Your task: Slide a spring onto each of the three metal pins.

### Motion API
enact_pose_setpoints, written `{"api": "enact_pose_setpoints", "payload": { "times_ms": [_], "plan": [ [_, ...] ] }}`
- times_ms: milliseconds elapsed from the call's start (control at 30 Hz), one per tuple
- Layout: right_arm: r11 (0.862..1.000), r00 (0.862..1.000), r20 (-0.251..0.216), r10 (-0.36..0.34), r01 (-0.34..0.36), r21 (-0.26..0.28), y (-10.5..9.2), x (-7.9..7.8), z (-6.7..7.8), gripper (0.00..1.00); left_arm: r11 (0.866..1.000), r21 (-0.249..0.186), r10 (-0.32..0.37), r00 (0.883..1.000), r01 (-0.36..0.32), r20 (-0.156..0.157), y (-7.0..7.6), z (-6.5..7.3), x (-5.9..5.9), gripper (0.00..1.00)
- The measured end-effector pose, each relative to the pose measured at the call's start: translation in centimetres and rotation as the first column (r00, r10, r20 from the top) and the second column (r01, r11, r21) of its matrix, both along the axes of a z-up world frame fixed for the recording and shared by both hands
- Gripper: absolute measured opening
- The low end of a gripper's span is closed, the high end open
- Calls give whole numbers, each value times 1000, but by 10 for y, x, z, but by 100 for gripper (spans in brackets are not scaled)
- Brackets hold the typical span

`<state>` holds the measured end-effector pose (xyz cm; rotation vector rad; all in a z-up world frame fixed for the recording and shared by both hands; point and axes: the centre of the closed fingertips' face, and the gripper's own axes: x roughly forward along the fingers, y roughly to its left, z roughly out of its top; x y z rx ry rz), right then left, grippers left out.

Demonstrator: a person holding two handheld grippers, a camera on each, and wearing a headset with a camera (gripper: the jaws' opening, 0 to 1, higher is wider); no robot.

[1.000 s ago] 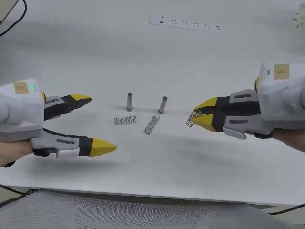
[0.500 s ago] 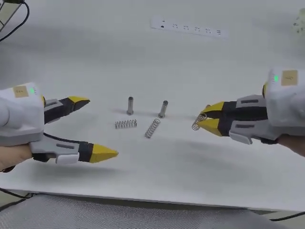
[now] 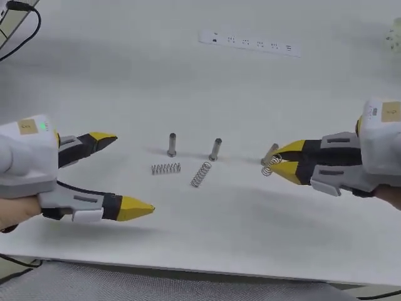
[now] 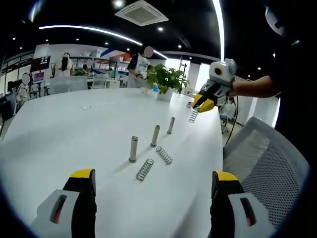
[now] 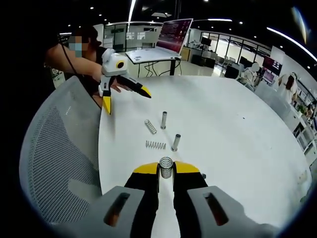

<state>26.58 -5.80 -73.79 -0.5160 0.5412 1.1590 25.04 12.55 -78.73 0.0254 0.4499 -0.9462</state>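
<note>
**Spring held at the rightmost pin, ready to be threaded**

A small silvery coil spring (image 3: 270,165) is pinched between the closed yellow tips of the right gripper (image 3: 277,160), held above the white tabletop (image 3: 207,251). In the right gripper view its round open end faces forward, past the jaw tips. Close behind it in the head view stands a short grey metal pin (image 3: 270,151), the rightmost of three. Whether coil and pin touch, I cannot tell.

The middle pin (image 3: 215,149) and the left pin (image 3: 172,143) stand upright and bare. Two more springs lie flat in front of them: a level spring (image 3: 165,168) near the left pin and a slanted spring (image 3: 200,174) near the middle one. The left gripper (image 3: 122,172) hovers well apart on the left, its jaws spread wide and holding nothing.

No pin wears a spring yet, so this looks like the first of three fittings. The next move calls for lining the coil's hollow up over the pin's top, then lowering it down the shaft. A sideways nudge could topple the slender pin, so the approach wants to be straight.
</note>
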Motion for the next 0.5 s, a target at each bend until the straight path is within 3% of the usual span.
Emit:
{"api": "enact_pose_setpoints", "payload": {
  "times_ms": [100,500],
  "plan": [
    [1000,1000,7,-13,13,1,-4,5,2,7,1000,-3,-4,1000,4,-12,-1,-1,-2,92],
    [997,996,38,-76,76,-1,-18,31,9,7,1000,-4,7,1000,-7,-6,1,-1,-2,94]
  ]
}}
